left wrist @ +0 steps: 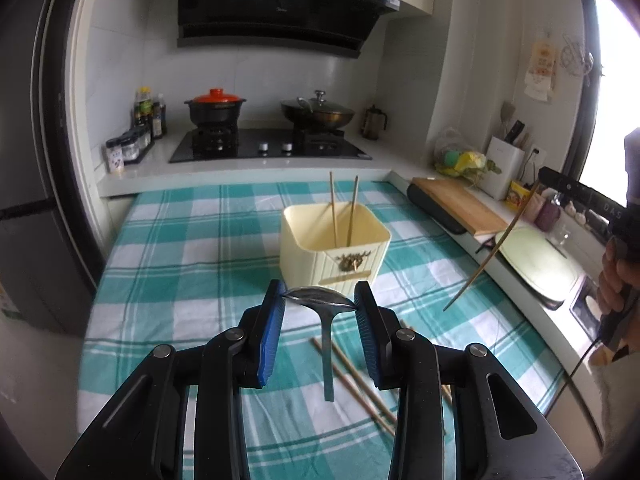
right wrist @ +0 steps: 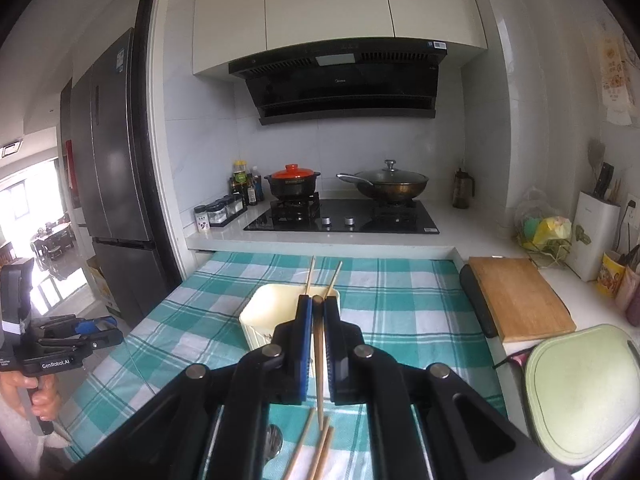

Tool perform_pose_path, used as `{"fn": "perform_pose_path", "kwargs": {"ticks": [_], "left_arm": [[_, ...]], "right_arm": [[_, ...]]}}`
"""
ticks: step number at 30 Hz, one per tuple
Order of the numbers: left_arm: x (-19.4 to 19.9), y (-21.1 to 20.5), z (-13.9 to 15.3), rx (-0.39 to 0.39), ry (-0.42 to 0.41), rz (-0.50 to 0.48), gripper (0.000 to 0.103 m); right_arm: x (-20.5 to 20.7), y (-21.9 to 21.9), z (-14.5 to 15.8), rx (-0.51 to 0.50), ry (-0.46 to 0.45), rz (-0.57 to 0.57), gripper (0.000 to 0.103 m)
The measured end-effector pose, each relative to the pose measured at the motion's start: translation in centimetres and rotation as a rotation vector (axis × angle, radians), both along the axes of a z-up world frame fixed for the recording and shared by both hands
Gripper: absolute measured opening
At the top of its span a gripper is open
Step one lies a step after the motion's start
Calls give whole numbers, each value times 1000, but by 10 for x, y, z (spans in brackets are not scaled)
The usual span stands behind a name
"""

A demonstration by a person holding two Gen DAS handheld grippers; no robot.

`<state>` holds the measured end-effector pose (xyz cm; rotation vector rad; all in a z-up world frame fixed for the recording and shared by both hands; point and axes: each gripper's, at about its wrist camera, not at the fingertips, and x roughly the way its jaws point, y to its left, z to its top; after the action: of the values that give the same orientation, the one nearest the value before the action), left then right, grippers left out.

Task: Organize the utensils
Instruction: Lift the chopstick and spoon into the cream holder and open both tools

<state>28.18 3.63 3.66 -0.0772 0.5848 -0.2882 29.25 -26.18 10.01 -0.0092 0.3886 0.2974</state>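
While two chopsticks (left wrist: pixel 333 206) already stood in the holder (left wrist: pixel 334 246), my left hand-held gripper (left wrist: pixel 319 305) clamped a spoon (left wrist: pixel 320 300), my right hand-held gripper (right wrist: pixel 318 312) pinched one chopstick (right wrist: pixel 319 360), and several chopsticks (left wrist: pixel 360 380) lay on the table (left wrist: pixel 180 240).

Tablecloth (left wrist: pixel 192 248): teal-and-white check. Utensil holder (left wrist: pixel 304 252): cream. Far pot lid (left wrist: pixel 216 95): orange-red. Gripper pads (left wrist: pixel 272 332): blue.

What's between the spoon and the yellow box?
Only bare checked cloth, in the left wrist view, between the spoon and the box.
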Motion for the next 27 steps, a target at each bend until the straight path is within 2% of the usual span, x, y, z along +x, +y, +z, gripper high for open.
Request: {"fn": "perform_pose_path", "kwargs": {"ticks": [9, 15, 17, 19, 24, 27], "left_arm": [[59, 1, 70, -37, -147, 24, 36], [126, -7, 73, -80, -161, 65, 36], [150, -13, 64, -77, -142, 77, 36], [172, -20, 50, -65, -105, 86, 36], [219, -39, 3, -32, 53, 59, 36], [235, -52, -22, 1, 121, 48, 36]], "right_arm": [[58, 28, 51, 21, -110, 25, 6], [106, 49, 48, 28, -151, 34, 6], [127, 54, 38, 23, -119, 37, 6], [150, 56, 22, 21, -41, 33, 6], [200, 61, -27, 15, 157, 48, 6], [225, 63, -55, -11, 268, 27, 6]]}}
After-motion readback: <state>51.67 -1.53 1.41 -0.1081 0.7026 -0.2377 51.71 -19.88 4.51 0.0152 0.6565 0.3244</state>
